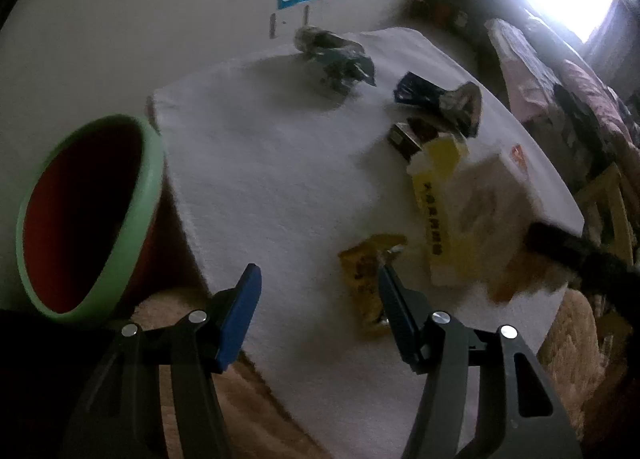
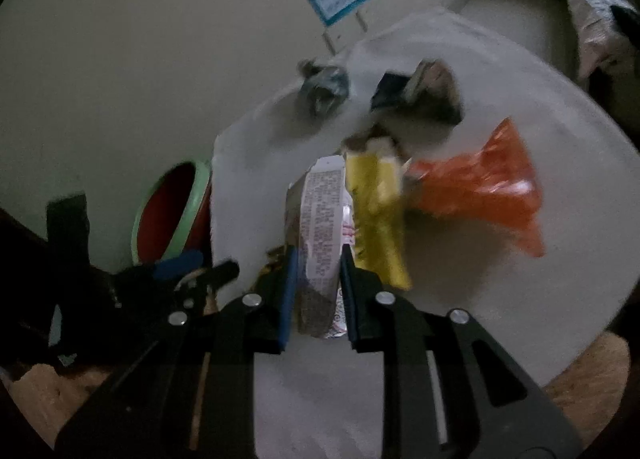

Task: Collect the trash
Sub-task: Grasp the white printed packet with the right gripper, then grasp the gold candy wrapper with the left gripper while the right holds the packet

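Wrapper point(image 2: 322, 243) sits clamped between right tongs point(image 2: 318, 259); left tongs point(image 1: 316, 279) gape, holding nothing.

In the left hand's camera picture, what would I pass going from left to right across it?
Green-rimmed bin → crumpled dark wrapper → small yellow wrapper → yellow-and-white box → the other gripper's dark tip at the right edge.
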`<state>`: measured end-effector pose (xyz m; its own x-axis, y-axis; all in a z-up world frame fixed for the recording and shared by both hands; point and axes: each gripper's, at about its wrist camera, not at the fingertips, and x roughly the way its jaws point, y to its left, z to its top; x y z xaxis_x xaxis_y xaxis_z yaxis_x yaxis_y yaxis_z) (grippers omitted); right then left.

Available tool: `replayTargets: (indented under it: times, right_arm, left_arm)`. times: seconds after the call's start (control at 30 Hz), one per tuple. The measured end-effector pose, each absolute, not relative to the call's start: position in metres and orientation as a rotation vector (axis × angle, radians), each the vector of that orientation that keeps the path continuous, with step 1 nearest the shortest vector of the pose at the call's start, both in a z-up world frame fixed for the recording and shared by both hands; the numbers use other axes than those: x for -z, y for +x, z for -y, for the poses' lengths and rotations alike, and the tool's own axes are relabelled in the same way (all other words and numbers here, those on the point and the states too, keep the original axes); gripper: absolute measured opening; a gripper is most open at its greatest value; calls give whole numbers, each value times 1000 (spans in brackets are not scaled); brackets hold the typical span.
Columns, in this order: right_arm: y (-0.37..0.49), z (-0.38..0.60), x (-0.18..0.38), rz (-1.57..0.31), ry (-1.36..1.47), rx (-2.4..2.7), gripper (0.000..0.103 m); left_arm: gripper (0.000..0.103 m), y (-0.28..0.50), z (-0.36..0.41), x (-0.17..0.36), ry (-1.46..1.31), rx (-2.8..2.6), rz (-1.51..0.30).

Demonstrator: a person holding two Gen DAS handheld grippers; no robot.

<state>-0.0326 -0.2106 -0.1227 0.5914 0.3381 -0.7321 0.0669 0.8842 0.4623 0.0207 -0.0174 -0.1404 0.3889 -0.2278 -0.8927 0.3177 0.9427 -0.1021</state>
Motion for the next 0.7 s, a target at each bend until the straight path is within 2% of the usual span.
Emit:
replayTargets:
  times: [0.3,0.37,0.4,0.47,0.5,0.53,0.7]
  right_arm:
    - [-45,245,132,-927,547,-79,21]
    - [-48,246,132,-922,549,-71,21]
    - [-49,246,131,-920,548,-70,21]
    - [-46,244,131,-918,548,-73,21]
    - [-47,243,130,-918,547,-76,21]
    - [-46,242,130,-916,545,-78,21]
    - [-48,236,124,-898,516,-80,21]
  left_arm:
    - [56,19,57,160,200,454,-1150]
    - [49,20,63,165,216,460,-1155]
    - [39,20,65,169,231,461,-1166]
    - [29,21,65,173,237,458,-1190]
    - [17,21,63,173,227,457,-1202]
    - [10,20,61,172,220,452,-1201]
    - [7,21,48,149,202,408,-1130]
